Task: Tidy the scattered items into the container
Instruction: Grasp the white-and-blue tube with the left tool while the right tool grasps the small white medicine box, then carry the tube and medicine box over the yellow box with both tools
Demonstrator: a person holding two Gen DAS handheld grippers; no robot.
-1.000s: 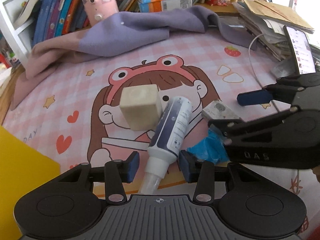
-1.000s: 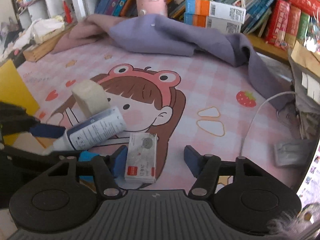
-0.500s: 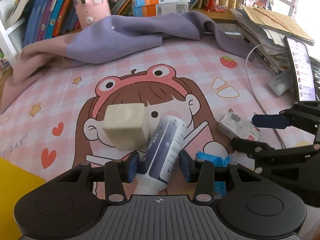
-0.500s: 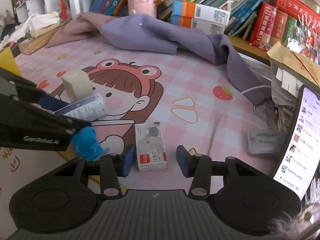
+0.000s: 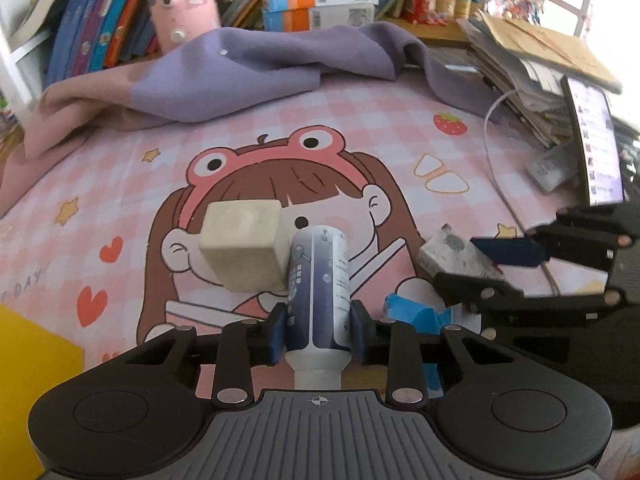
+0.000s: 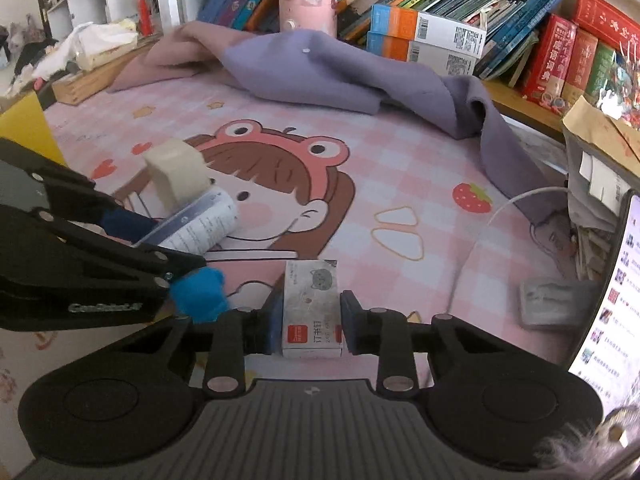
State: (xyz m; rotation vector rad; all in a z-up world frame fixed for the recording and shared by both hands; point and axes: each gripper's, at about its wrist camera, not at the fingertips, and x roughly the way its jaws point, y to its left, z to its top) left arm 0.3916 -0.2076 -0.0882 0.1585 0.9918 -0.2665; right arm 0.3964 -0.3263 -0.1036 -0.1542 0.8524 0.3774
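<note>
While both grippers sit low over the pink cartoon mat (image 5: 360, 132), we note the left gripper (image 5: 318, 330) with its jaws clamped on the blue-and-white tube (image 5: 318, 280), cap end toward the camera. A beige block (image 5: 242, 246) touches the tube's left side. The right gripper (image 6: 310, 326) has its jaws closed on the small staple box (image 6: 310, 308), which lies flat on the mat. A blue crumpled scrap (image 6: 200, 294) lies between the two grippers. We see the yellow container (image 5: 28, 376) at far left and a purple cloth (image 6: 340, 72) behind.
</note>
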